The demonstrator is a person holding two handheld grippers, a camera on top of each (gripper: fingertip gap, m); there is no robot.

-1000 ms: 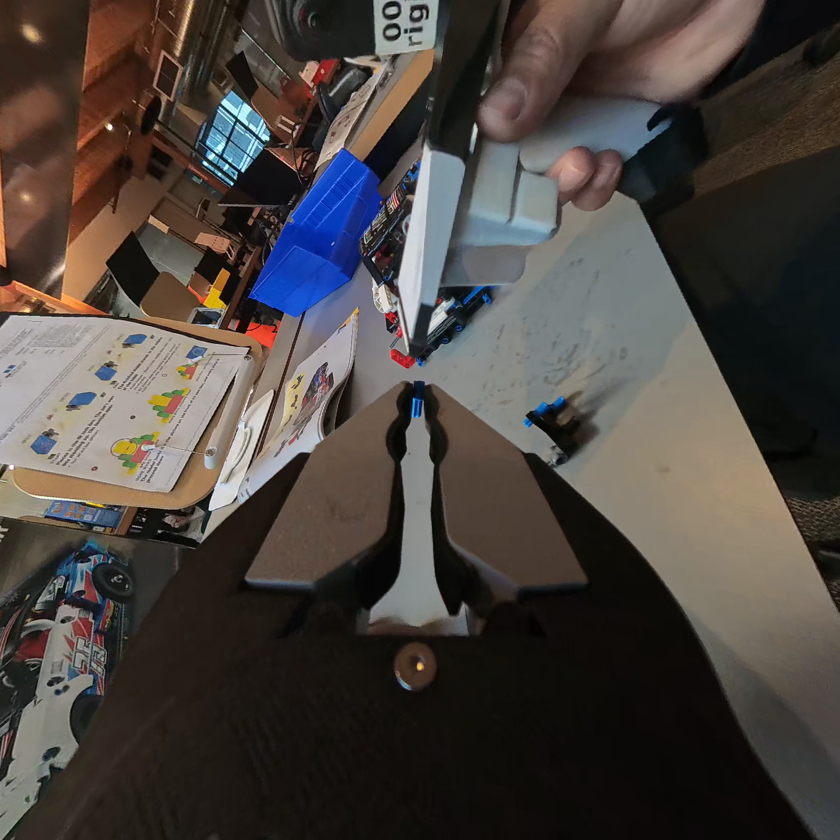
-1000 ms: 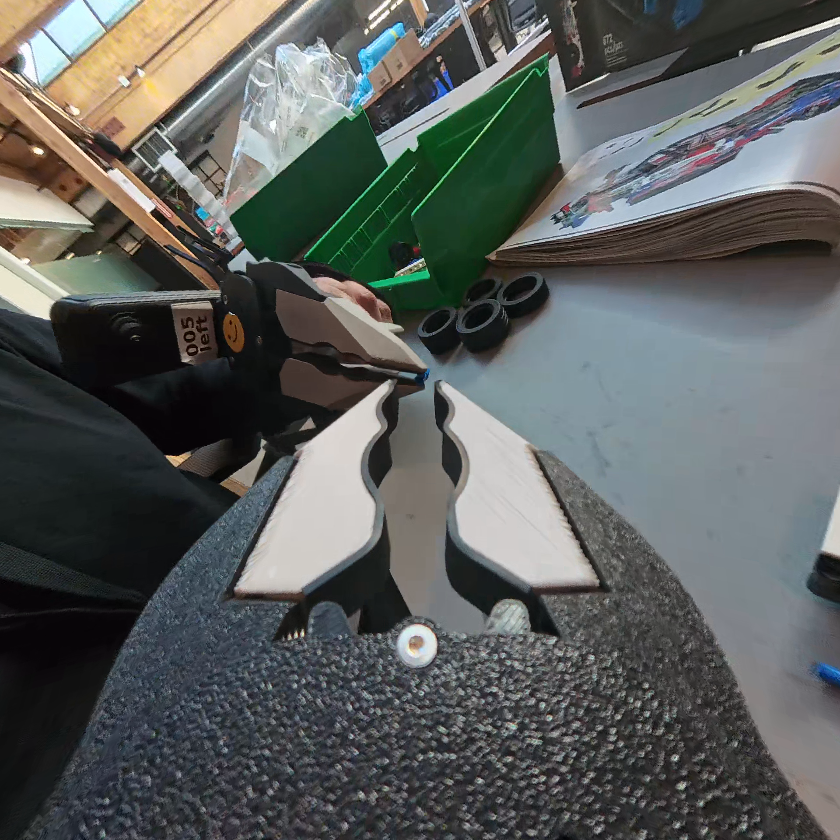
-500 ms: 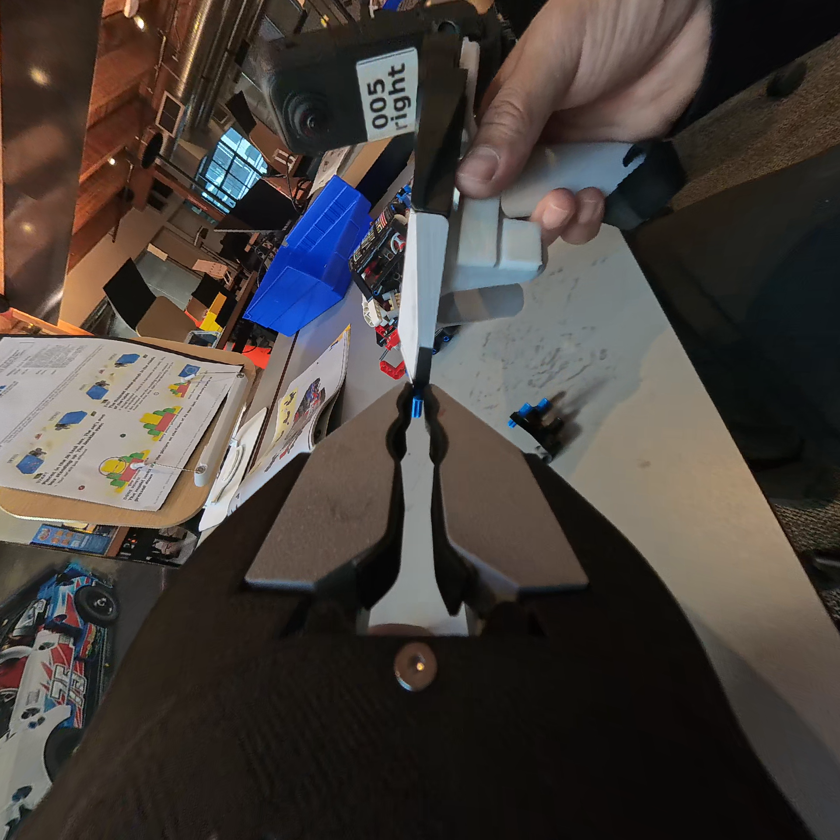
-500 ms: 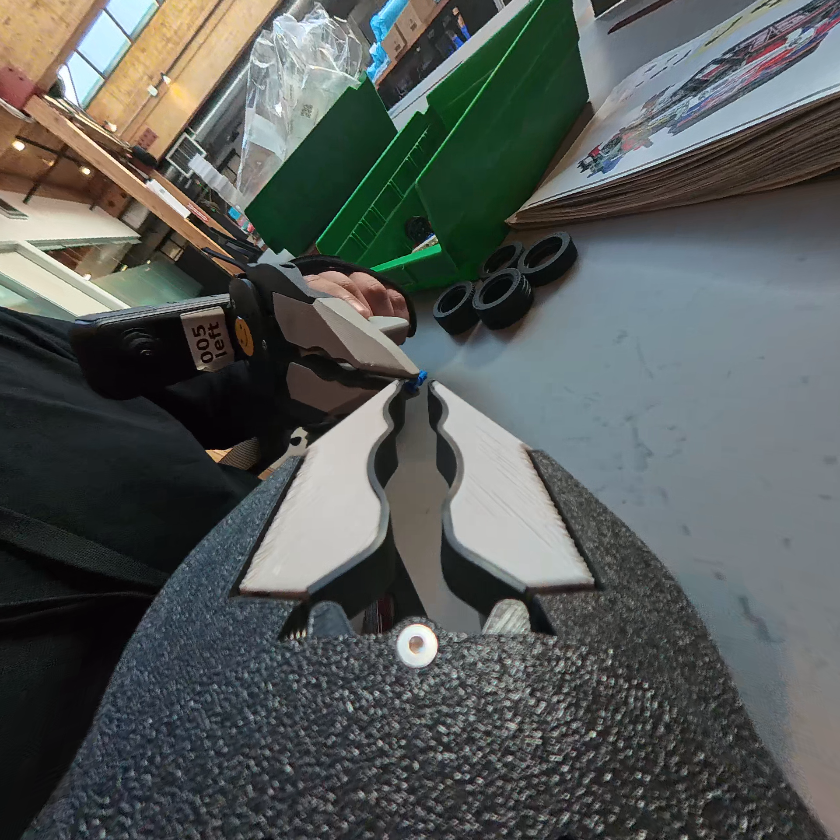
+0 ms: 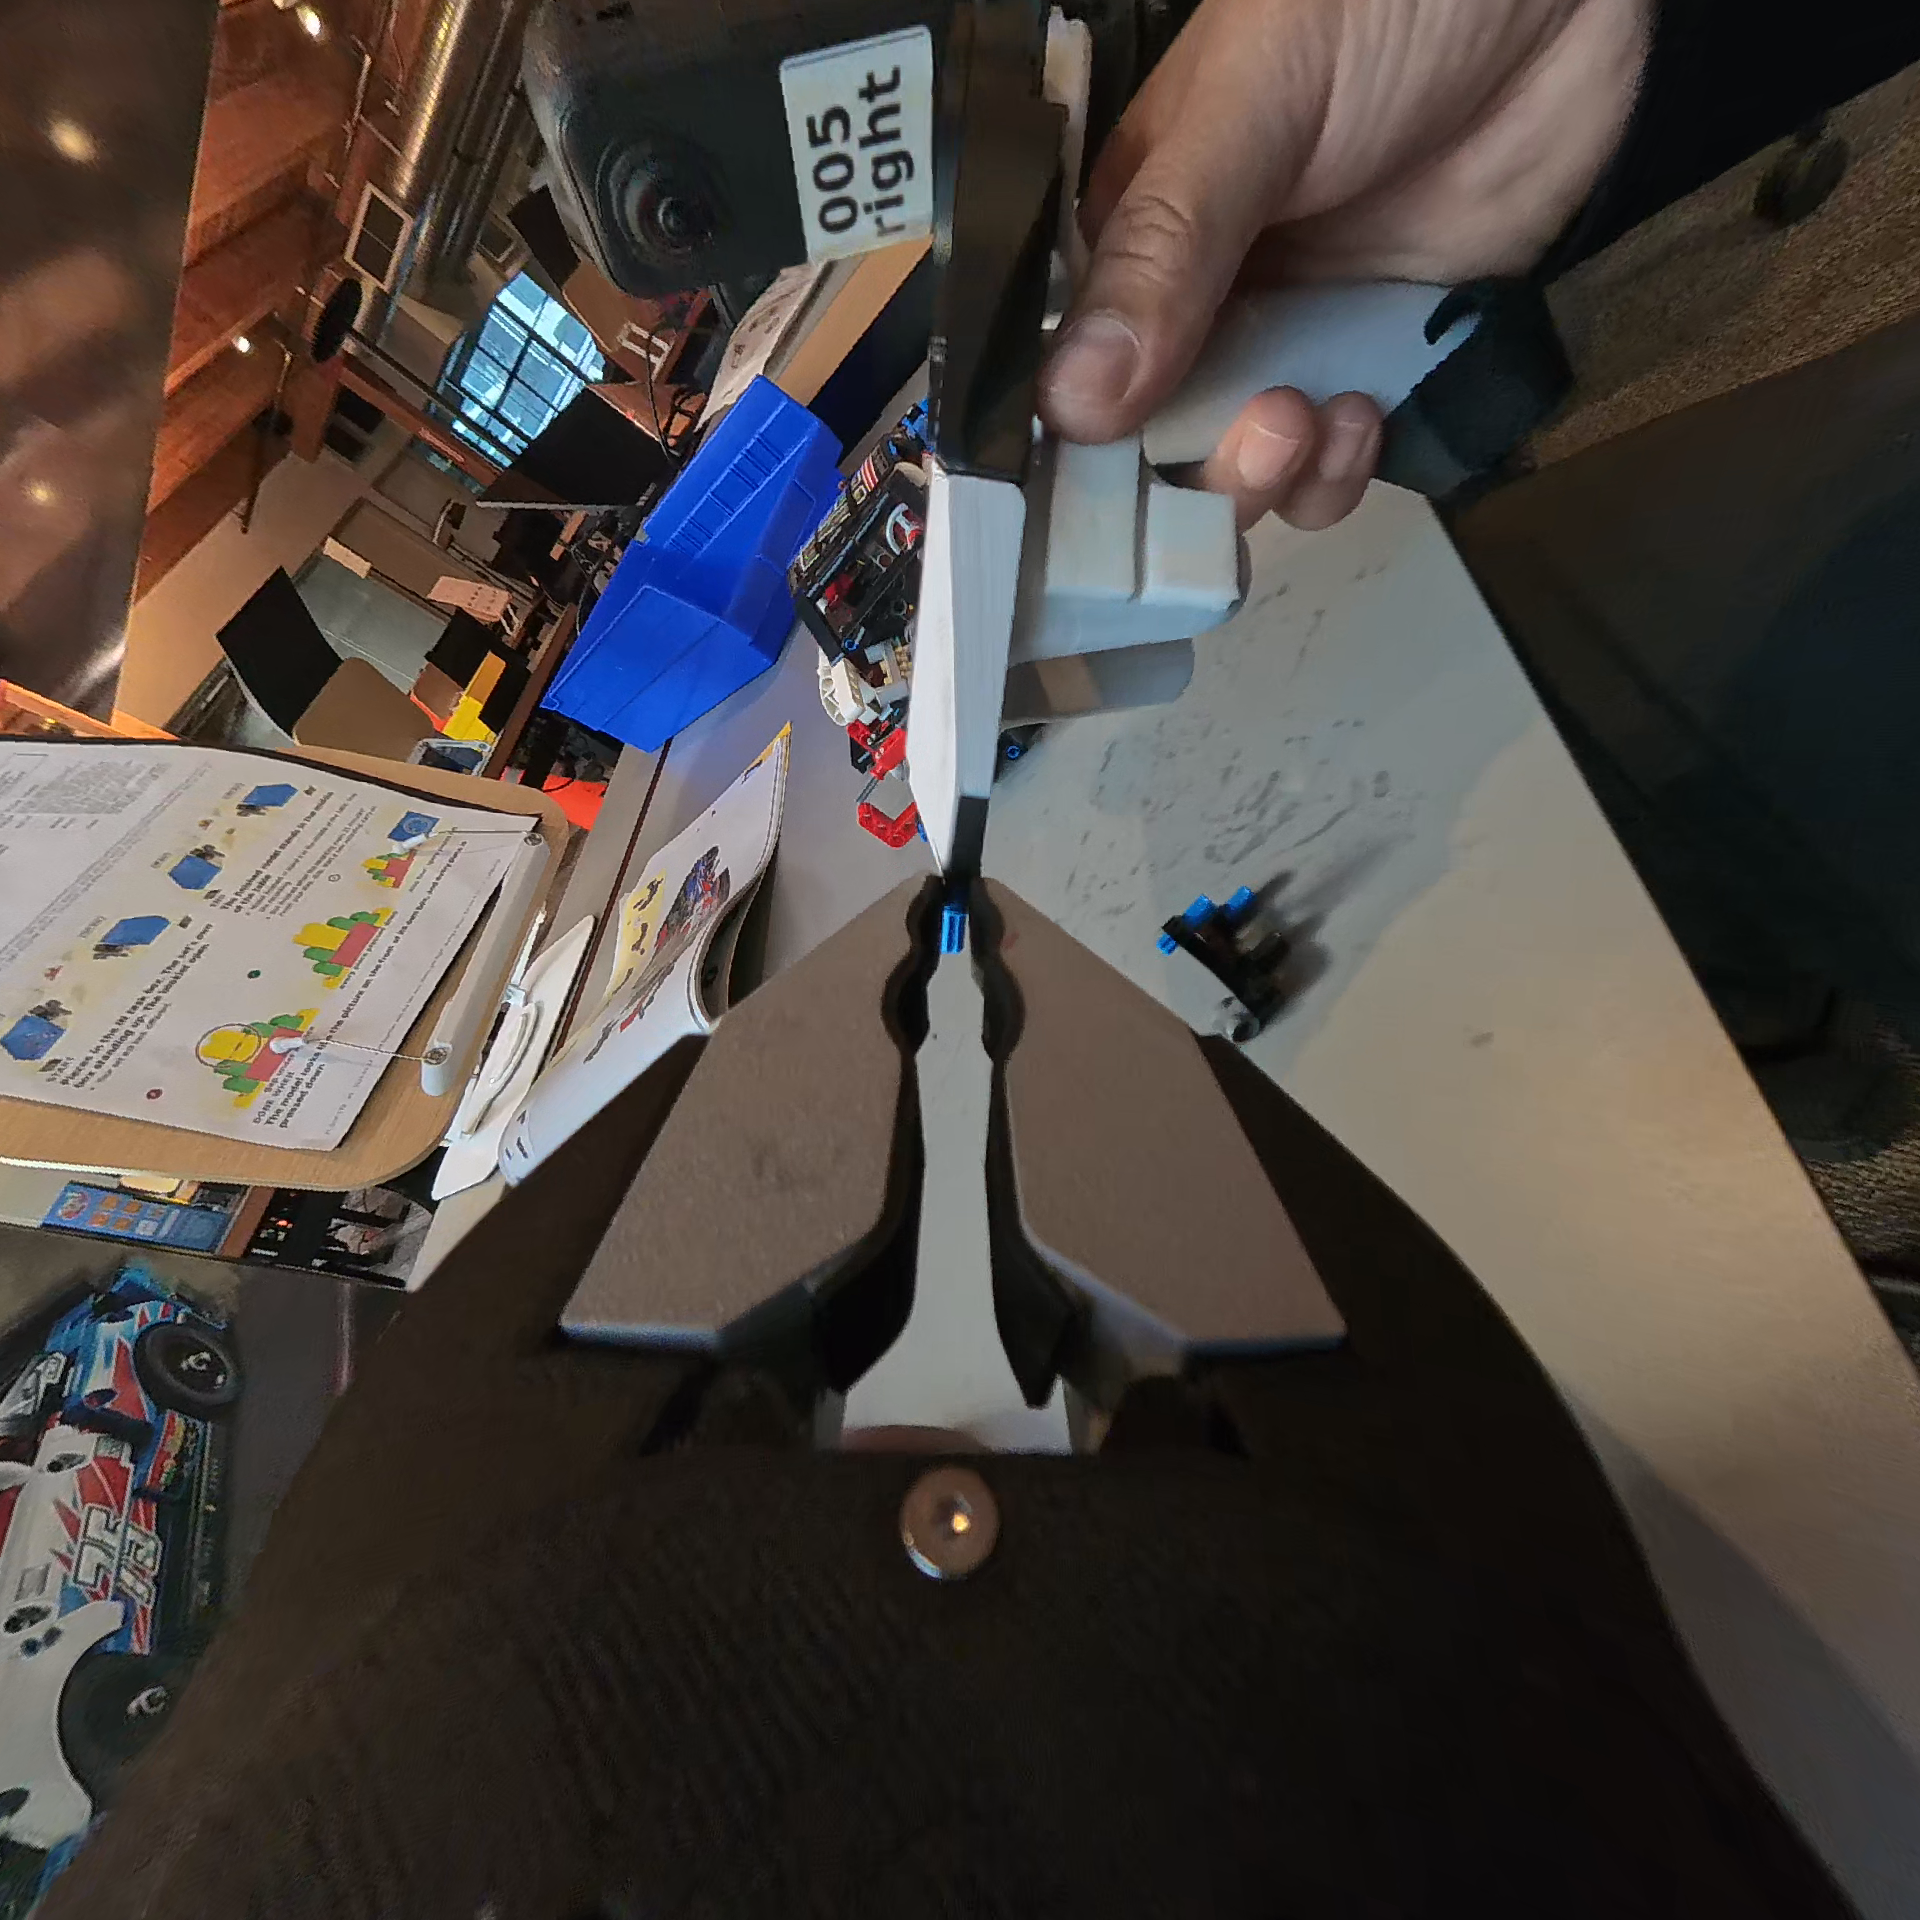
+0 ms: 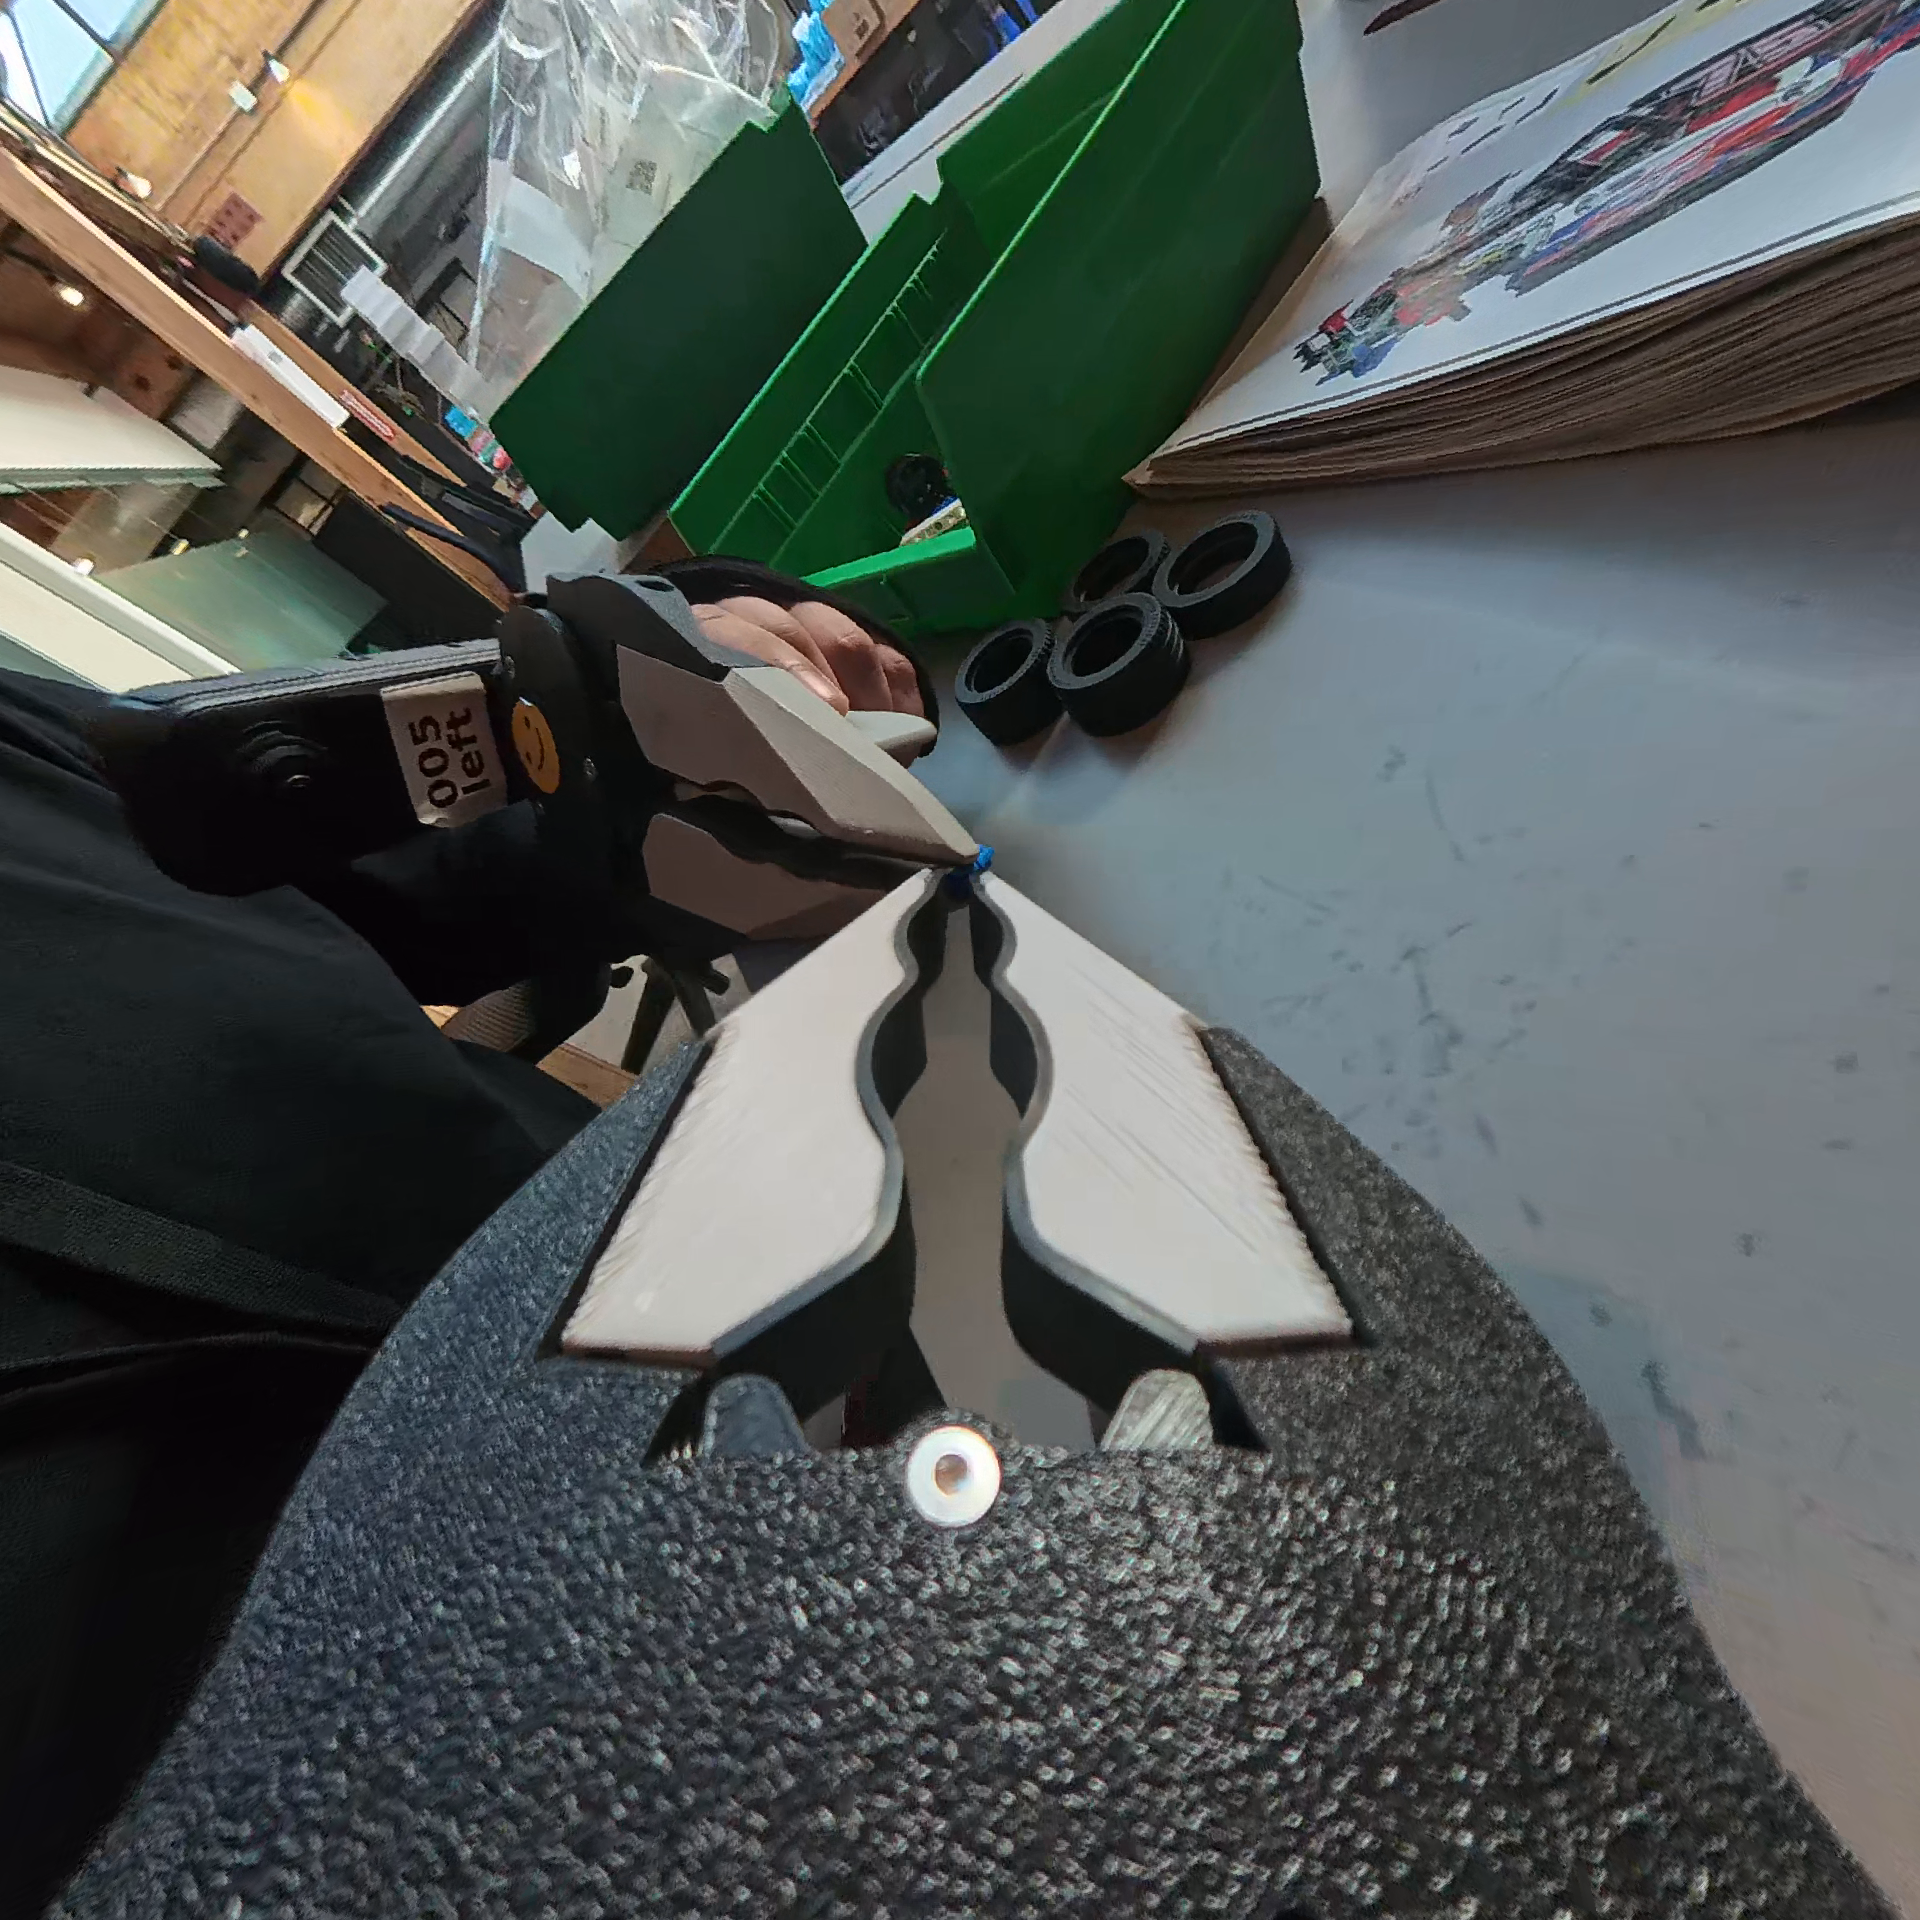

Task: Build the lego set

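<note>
In the left wrist view, the left gripper (image 5: pixel 951 914) has its two dark fingers drawn nearly together at the tips, pinching a small blue peg (image 5: pixel 952 928) between them. The right gripper (image 5: pixel 958 847) comes down from above, held by a hand (image 5: pixel 1309 208), its white finger ending right at the top of the blue peg. Past the tips, on the pale surface (image 5: pixel 1455 935), lies a small black-and-blue assembly (image 5: pixel 1231 951), apart from both grippers. Farther back stands a partly built lego car (image 5: pixel 868 582) beside a blue bin (image 5: pixel 707 603). An open instruction booklet (image 5: pixel 675 956) lies to the left, next to a clipboard with a printed sheet (image 5: pixel 239 935). The lego box (image 5: pixel 94 1507) with a race car picture shows at the lower left.

In the right wrist view, the right gripper (image 6: pixel 954 888) has its white fingers narrowed to a slim gap at the tips, which meet the blue peg (image 6: pixel 980 860); whether they actually clamp it cannot be told. The left gripper (image 6: pixel 961 852) reaches in from the left with its jaws closed on that peg. Four black tyres (image 6: pixel 1122 644) lie clustered on the grey surface (image 6: pixel 1558 935) just in front of green bins (image 6: pixel 935 364). The thick instruction booklet (image 6: pixel 1558 312) lies at the upper right.
</note>
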